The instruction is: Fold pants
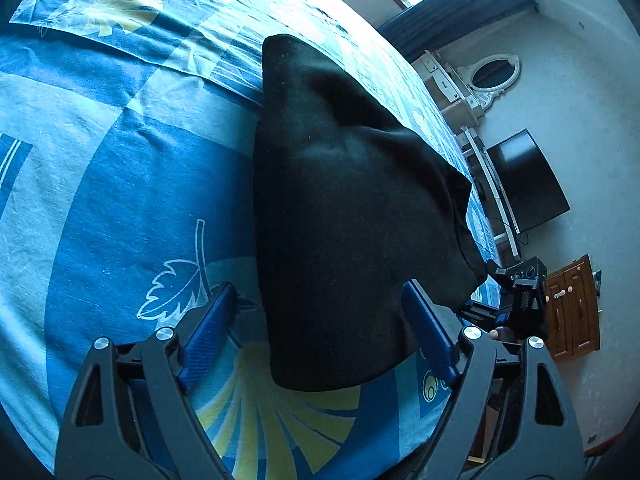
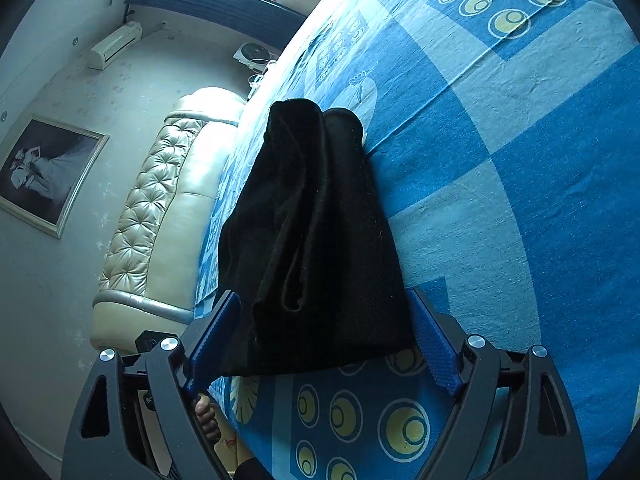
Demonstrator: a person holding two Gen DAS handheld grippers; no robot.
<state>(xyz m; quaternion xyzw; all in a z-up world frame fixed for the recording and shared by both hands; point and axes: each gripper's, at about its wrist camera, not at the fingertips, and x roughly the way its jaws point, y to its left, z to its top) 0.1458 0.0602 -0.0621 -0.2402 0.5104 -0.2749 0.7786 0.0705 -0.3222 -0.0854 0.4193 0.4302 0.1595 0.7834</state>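
Note:
Black pants (image 1: 344, 208) lie folded in a long bundle on a bed covered by a blue patterned sheet (image 1: 120, 184). My left gripper (image 1: 320, 304) is open over the near end of the bundle. Its left finger stands clear of the cloth and its right finger lies beside the cloth's edge. In the right wrist view the same pants (image 2: 316, 240) show layered folds with a loose fold edge near the front. My right gripper (image 2: 326, 312) is open and straddles that end without pressing it. The right gripper's body (image 1: 520, 292) shows at the bed's edge in the left wrist view.
A cream tufted headboard (image 2: 152, 216) closes one end of the bed. A dark television (image 1: 524, 184), a wooden cabinet (image 1: 572, 308) and an oval mirror (image 1: 492, 76) stand along the far wall. A person's hand (image 2: 206, 412) shows below the bed edge.

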